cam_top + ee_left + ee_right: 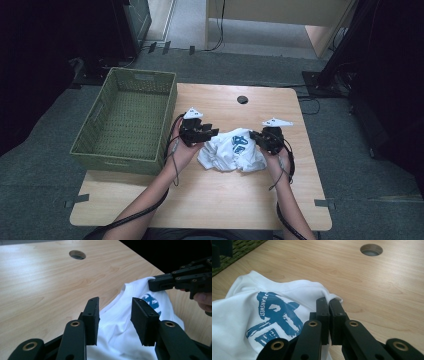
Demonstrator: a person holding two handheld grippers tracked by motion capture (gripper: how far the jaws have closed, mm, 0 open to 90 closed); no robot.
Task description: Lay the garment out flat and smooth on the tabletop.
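Dim room w/ grey carpet; at centre, a light wooden desk [210,200] with a round cable hole [242,99] near its far edge.

A white T-shirt [231,151] with a blue print [277,315] lies crumpled in a heap mid-desk, between the two grippers. It looks light, soft and floppy: no stiffness, it will sag and drape wherever it isn't held. Judging from that, best hold is a hemmed edge or the collar, where the cloth is doubled and less likely to slip, and two spaced grips would spread it.

Right gripper [329,302] sits at the shirt's right side, jaws pressed together on a fold of the white cloth near a stitched edge, pinching it. Left gripper [113,315] hovers over the shirt's left side, jaws spread apart, cloth below and between them but not clamped; collar edge lies just ahead of it. In the left gripper view the right gripper shows at upper right, on the shirt's far edge.

Left of the shirt, a green woven basket [90,140] stands on the desk's left edge, nothing inside.
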